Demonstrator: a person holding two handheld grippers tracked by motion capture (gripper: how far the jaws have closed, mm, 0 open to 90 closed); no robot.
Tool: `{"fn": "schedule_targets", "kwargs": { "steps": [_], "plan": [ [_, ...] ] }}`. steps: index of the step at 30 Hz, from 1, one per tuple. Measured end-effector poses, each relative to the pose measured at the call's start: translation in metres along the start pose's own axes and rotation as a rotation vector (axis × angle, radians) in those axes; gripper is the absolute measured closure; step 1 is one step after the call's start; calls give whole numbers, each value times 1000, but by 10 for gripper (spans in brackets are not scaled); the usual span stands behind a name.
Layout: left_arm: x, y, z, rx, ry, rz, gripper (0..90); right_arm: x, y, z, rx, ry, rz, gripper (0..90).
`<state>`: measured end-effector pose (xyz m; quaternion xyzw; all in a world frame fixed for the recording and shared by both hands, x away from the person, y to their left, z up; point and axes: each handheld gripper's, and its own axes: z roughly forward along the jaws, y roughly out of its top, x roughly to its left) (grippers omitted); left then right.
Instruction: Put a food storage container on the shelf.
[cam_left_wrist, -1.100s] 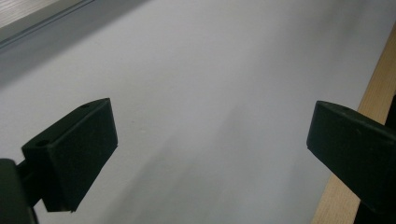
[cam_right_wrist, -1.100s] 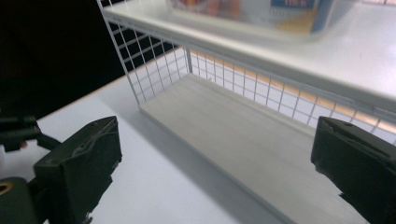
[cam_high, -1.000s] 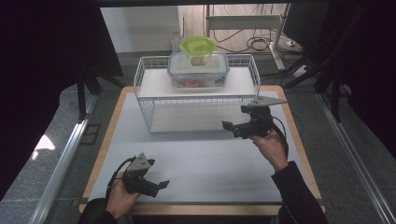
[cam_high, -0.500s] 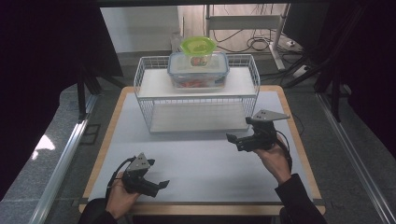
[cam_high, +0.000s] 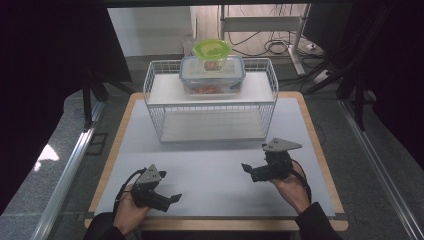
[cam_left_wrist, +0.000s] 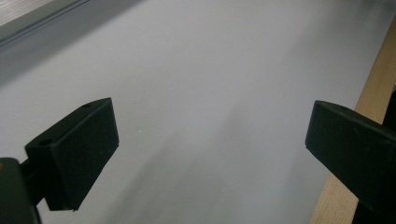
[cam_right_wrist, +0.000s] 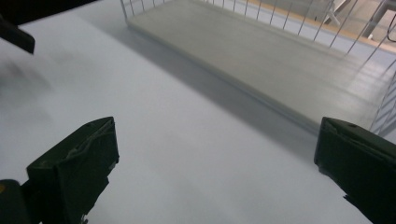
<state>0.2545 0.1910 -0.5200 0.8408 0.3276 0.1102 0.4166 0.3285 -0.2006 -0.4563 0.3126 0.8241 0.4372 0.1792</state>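
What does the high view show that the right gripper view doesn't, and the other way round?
The high view takes in the clear food container with the green-lidded tub on it, on the top shelf of the white wire rack, plus both hands, the left gripper and the right gripper. The right gripper view gives a close look between its own two black jaws, spread wide with nothing between them. Both views show the grey tabletop and the rack's bare lower shelf.
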Motion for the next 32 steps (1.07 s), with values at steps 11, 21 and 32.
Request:
{"fn": "schedule_targets", "kwargs": {
  "steps": [11, 21, 32],
  "plan": [
    [0, 0, 1, 1, -2, 0, 25, 7, -28, 2, 56, -20, -13, 0],
    [0, 0, 2, 11, -6, 4, 25, 12, -52, 14, 172, -21, -35, 0],
    [0, 0, 3, 16, -8, 4, 25, 14, -61, 22, 237, -28, -64, 0]
  ]
}}
